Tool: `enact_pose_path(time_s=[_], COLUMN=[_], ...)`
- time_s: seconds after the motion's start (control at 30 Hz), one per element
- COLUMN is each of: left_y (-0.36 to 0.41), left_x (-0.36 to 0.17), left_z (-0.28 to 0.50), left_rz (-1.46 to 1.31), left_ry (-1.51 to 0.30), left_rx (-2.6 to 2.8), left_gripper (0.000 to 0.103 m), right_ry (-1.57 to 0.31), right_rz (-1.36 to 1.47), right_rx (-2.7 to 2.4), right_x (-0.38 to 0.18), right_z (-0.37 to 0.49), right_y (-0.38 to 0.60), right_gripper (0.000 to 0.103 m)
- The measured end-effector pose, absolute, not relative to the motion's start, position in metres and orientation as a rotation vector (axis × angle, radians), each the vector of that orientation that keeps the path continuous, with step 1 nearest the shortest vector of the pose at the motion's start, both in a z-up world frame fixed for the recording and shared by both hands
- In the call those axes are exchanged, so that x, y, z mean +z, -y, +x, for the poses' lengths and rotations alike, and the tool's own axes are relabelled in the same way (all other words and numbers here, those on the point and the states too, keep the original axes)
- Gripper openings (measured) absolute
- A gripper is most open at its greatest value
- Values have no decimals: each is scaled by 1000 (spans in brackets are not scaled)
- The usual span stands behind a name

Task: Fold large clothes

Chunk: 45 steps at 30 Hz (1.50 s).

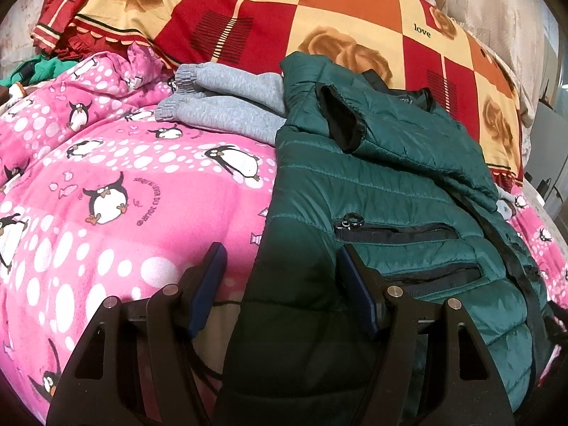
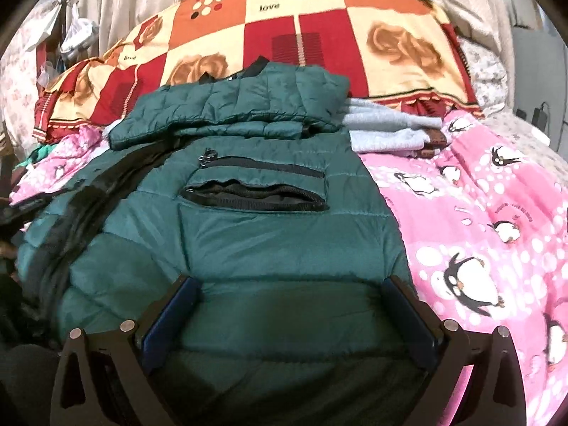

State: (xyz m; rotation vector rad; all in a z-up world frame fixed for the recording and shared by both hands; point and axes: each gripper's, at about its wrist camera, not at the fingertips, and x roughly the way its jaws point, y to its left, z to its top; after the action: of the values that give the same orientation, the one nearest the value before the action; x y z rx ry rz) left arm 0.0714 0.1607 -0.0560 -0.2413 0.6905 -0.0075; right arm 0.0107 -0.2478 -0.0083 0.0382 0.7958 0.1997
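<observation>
A dark green quilted puffer jacket lies on a pink penguin blanket, with one sleeve folded across its upper part. It also shows in the right wrist view, with two black zip pockets. My left gripper is open, its jaws wide apart over the jacket's near left edge. My right gripper is open and wide above the jacket's lower hem. Neither holds anything.
Folded grey sweatpants lie behind the jacket on the blanket; they show in the right wrist view too. A red, orange and cream rose-patterned quilt is heaped at the back. The pink blanket spreads to the right.
</observation>
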Motion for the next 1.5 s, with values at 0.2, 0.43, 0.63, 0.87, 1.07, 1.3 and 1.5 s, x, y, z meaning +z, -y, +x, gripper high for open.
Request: enact_pose_path(time_s=[0.2,0.43,0.63,0.87,1.07,1.3,1.5], left_y=[-163,-163,-163,-164,-164,-176,-236], left_x=[-56,-55,-55,-55,-55,-40,-25], left_z=[70,69,67,66,66,72,48], left_rz=[-258,-261,-270,-271,-271,-277,-414], left_ry=[-679,-675,-666,-664,-664,-767,-742], left_rx=[-16,-17,-22,-23,-23,-94,-151], left_gripper=[66,66,65,65,65,65,75], right_ry=[-803,-897,-844,-835,-789,-834,-800], right_rz=[96,126,234,357,503,343,380], right_rx=[105,104,231,426,449,363,393], right_x=[2,-19,-7,-15,-29,-25,-22], right_z=[-16,-24,-8,16,18,17,11], right_y=[303,318,308,297,310,293,296], right_gripper=[101,101,101,103,79,73,41])
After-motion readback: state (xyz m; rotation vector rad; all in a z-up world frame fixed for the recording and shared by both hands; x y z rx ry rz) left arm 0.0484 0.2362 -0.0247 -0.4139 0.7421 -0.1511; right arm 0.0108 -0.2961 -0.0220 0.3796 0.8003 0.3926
